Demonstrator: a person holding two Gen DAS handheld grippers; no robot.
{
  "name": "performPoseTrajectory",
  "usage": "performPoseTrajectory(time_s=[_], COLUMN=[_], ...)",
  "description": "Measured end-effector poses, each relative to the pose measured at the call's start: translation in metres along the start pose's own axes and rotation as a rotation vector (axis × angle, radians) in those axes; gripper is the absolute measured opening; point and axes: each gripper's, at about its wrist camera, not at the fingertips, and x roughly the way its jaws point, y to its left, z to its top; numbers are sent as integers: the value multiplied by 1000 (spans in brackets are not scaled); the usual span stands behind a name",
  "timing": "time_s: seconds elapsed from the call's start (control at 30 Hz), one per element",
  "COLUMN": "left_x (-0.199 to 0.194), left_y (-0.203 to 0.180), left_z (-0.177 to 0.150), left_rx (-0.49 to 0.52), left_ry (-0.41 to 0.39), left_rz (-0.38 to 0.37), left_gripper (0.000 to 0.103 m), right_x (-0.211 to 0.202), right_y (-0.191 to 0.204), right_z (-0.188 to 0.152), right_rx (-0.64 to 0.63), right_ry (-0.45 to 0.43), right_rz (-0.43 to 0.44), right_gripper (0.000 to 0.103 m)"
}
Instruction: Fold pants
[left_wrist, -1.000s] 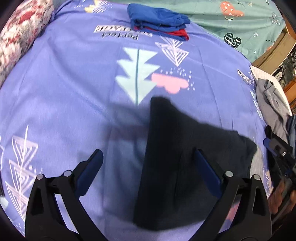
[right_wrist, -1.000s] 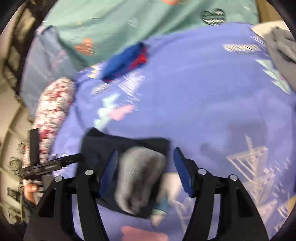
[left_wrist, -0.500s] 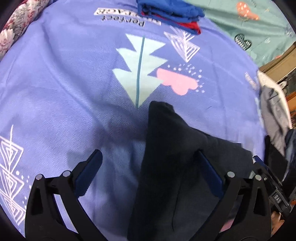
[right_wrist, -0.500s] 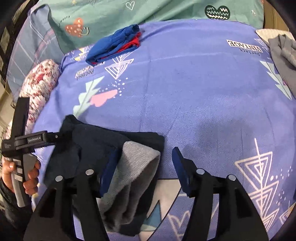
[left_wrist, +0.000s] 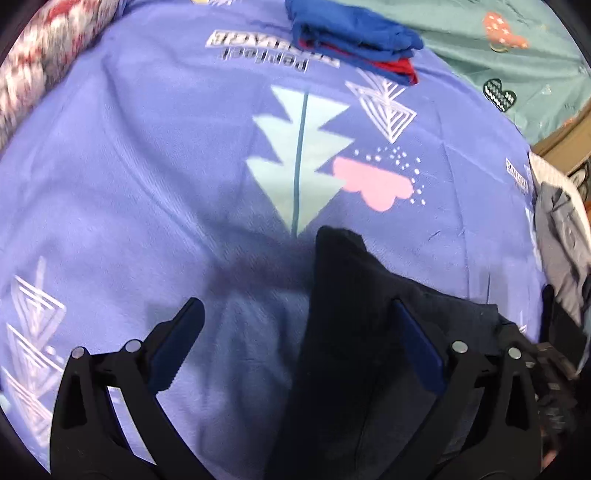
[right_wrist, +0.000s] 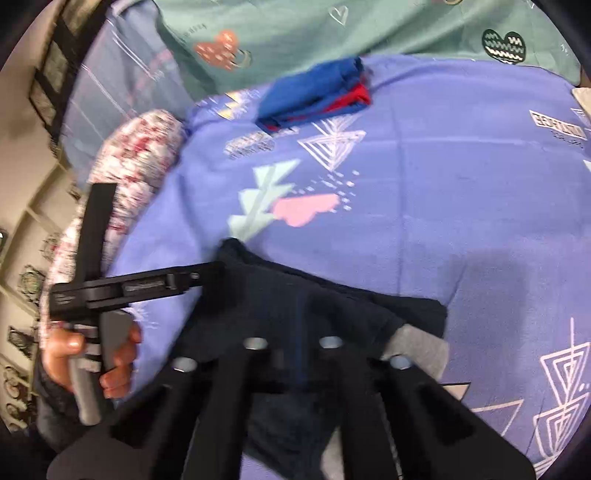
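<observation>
Dark navy pants (left_wrist: 369, 314) with a grey inner lining (right_wrist: 417, 350) lie bunched on the purple printed bedsheet (left_wrist: 147, 166). My left gripper (left_wrist: 295, 332) is open just above the sheet, its right finger (left_wrist: 417, 343) over the pants and its left finger (left_wrist: 177, 343) over bare sheet. My right gripper (right_wrist: 299, 317) is shut on the pants fabric near the grey lining. The left gripper also shows at the left of the right wrist view (right_wrist: 122, 288), held in a hand.
A folded blue and red garment stack (left_wrist: 354, 40) lies at the far side of the sheet. A floral pillow (left_wrist: 33, 70) sits at far left. Grey clothes (left_wrist: 557, 229) are piled at the right edge. A green blanket (right_wrist: 369, 26) lies beyond.
My right gripper has closed from open onto the pants and pushed in over them. My left gripper stays open and has drifted slightly over the pants' edge.
</observation>
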Motion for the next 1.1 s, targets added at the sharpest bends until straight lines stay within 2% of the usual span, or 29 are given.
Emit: performPoseTrajectory(time_s=[0.07, 0.17, 0.27, 0.33, 0.4, 0.47, 0.5, 0.57, 0.7, 0.77, 0.8, 0.83, 0.87, 0.93, 1.03, 1.1], left_x=[10, 10, -11, -26, -36, -34, -29, -16, -17, -25, -29, -30, -30, -25, -8, -2], left_y=[1, -2, -7, -7, -3, 3, 6, 10, 12, 10, 9, 8, 7, 8, 9, 11], left_z=[-1, -2, -8, -21, -39, -52, -58, -68, -63, -57, -55, -53, -50, -48, -46, -47], left_rx=[25, 39, 86, 130, 154, 152, 150, 149, 103, 118, 123, 127, 133, 134, 126, 111], left_ry=[9, 13, -14, -35, -39, -15, 7, 34, 67, 61, 52, 50, 66, 104, 188, 211], left_rz=[-7, 8, 20, 20, -17, -17, -14, -41, -62, -86, -100, -112, -130, -152, -195, -231], left_gripper=[101, 101, 101, 101, 101, 101, 101, 101, 101, 101, 101, 101, 101, 101, 101, 101], right_x=[10, 14, -8, -30, -49, -51, -47, -42, -45, -60, -71, -78, -83, -87, -77, -70], right_y=[-10, -19, -13, -7, -4, -7, -10, -14, -21, -27, -33, -39, -46, -59, -79, -87], right_z=[-7, -11, -13, -21, -38, -55, -65, -77, -76, -68, -65, -62, -62, -63, -67, -71], right_rx=[-7, 5, 0, -15, -43, -49, -45, -50, 7, 58, 90, 120, 147, 185, 269, 306], right_ry=[20, 30, 9, -2, 8, 50, 82, 93, 79, 36, -5, -41, -65, -77, -22, 3], right_rz=[-38, -8, 25, 88, 143, 175, 157, 137, 179, 253, 286, 277, 247, 209, 240, 253], right_gripper=[0, 0, 0, 4, 4, 15, 17, 17, 17, 28, 38, 61, 76, 81, 81, 81])
